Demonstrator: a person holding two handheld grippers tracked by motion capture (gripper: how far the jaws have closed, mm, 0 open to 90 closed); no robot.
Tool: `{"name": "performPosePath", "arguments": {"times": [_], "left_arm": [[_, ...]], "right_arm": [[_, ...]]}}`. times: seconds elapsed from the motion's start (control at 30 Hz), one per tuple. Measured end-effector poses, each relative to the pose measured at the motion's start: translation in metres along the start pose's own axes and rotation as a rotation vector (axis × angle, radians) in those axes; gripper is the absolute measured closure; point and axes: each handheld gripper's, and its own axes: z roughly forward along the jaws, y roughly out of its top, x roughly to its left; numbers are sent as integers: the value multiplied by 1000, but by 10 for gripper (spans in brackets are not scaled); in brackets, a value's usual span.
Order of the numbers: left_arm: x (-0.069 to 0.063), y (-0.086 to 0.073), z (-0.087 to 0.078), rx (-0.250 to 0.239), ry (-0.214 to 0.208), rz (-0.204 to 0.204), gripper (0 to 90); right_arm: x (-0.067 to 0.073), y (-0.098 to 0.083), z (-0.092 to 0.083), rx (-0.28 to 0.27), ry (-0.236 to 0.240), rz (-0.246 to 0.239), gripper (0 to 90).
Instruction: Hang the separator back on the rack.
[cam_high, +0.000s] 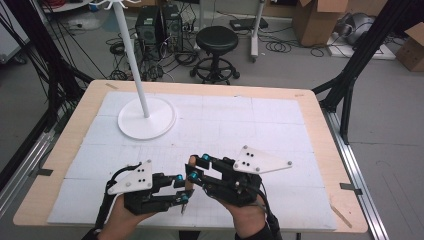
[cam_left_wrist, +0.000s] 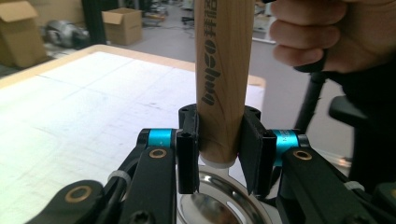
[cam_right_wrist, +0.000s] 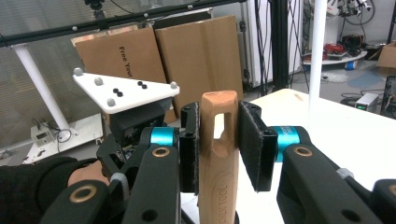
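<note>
Close to the near edge of the table (cam_high: 60, 165), both grippers meet on one wooden tool handle (cam_left_wrist: 219, 84) with a metal head (cam_left_wrist: 219, 205) at its lower end, perhaps a strainer or spoon, though too little shows to say. The left gripper (cam_high: 183, 189) has its jaws pressed narrow on the thick end of the handle just above that metal part, while the right gripper (cam_high: 196, 167) has its jaws clamped on the slotted tip of the handle, where a hanging hole (cam_right_wrist: 218, 125) runs through the wood. The main risk, as I judge it, is the handover: the handle is smooth and round, so if one gripper lets go before the other's hold is firm, the weighted metal end could swing the tool and twist it out onto the table. Pulling apart with both clamped could also wrench it. Farther off stands the white coat stand (cam_high: 145, 112), whose base (cam_high: 146, 120) the tool could strike.
</note>
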Motion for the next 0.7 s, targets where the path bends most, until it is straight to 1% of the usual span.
{"name": "performPosePath", "arguments": {"times": [0.07,0.1,0.13,0.17,0.2,0.27,0.33,0.4,0.43,0.5,0.57,0.63,0.7], "left_arm": [[1,0,-1,2,-24,-7,702],[1,1,-1,7,-33,-4,703],[2,1,-1,3,-46,-13,703],[2,1,-2,-2,-64,-23,703],[3,1,-3,-8,-83,-23,703],[4,1,-5,-19,-132,-34,704],[4,2,-6,-22,-171,-24,703],[5,3,-8,-26,-206,-17,703],[4,3,-8,-32,-223,-16,703],[4,4,-8,-39,-262,-11,703],[2,4,-8,-38,-288,0,703],[1,4,-8,-36,-303,5,703],[1,4,-7,-33,-319,9,703]], "right_arm": [[-1,-1,-1,-10,12,10,697],[-3,-2,-1,-12,35,25,678],[-6,-3,-1,-19,72,40,579],[-9,-4,-2,-34,84,35,440],[-11,-5,-3,-44,91,28,368],[-17,-7,-5,-63,143,-7,278],[-22,-9,-6,-60,205,-32,205],[-24,-10,-6,-44,269,-49,208],[-25,-10,-6,-45,306,-54,216],[-26,-11,-5,-44,375,-71,269],[-27,-11,-4,-40,439,-73,343],[-28,-11,-2,-36,487,-73,382],[-27,-11,-1,-22,513,-84,433]]}}
